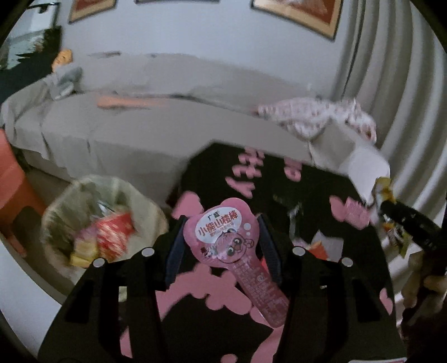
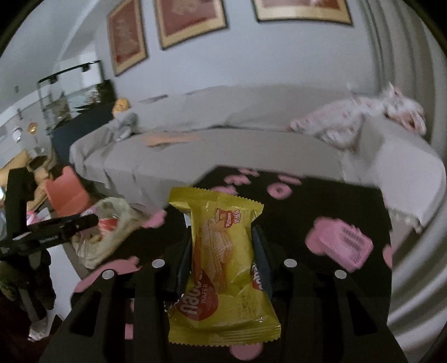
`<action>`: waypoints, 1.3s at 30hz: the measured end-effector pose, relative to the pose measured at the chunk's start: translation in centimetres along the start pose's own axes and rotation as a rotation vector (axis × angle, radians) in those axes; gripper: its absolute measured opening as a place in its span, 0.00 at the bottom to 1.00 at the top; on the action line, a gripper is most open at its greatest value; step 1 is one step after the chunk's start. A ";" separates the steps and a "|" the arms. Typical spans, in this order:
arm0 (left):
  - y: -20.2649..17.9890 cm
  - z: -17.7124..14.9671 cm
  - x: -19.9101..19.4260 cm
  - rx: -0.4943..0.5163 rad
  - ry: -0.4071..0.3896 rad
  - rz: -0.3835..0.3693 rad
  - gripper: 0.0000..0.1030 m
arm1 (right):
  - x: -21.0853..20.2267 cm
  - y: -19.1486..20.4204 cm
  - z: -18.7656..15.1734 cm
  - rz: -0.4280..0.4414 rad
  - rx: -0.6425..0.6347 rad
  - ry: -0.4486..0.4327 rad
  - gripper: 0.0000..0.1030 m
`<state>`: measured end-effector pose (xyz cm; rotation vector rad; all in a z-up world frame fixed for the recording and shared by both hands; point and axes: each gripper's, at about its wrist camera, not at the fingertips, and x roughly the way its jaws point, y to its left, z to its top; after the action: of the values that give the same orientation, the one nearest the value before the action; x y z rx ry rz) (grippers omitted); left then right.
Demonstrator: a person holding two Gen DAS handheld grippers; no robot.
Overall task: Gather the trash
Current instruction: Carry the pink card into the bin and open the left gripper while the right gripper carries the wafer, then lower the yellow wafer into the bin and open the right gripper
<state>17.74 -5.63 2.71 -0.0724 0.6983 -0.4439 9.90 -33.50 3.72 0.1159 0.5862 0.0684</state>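
While both tongs [image 1: 222, 243] [image 2: 222, 251] clamp wrappers, black pink-patterned table [image 1: 279, 178] fronts grey sofa [image 1: 156, 131]

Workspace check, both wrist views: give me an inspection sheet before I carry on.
Surface: black table cover with pink shapes.
Job's things: pink snack wrapper; yellow wafer packet; lined trash bin, wrappers inside.
Clutter: scraps on table near right side.
Grippers: left gripper grips the pink wrapper; right gripper grips the wafer packet.
Cables: nothing seen.
Surroundings: grey sofa, patterned cloth, orange stool, framed pictures.
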 end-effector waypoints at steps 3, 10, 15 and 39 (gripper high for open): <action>2.2 1.0 -2.9 -0.029 -0.072 0.033 0.47 | -0.1 3.0 1.7 0.042 -0.066 -0.026 0.38; 8.5 2.4 -7.1 -0.114 -0.171 0.147 0.47 | 1.3 9.7 4.9 0.151 -0.180 -0.050 0.38; 14.1 2.6 -7.5 -0.225 -0.184 0.213 0.47 | 3.4 12.6 6.7 0.214 -0.200 -0.028 0.38; 23.7 -0.8 -1.2 -0.446 -0.103 0.288 0.63 | 14.4 18.1 7.3 0.272 -0.254 0.120 0.38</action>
<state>25.24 16.33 -2.17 -0.4065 0.6839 -0.0021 25.35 -14.79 4.15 -0.0569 0.6737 0.4145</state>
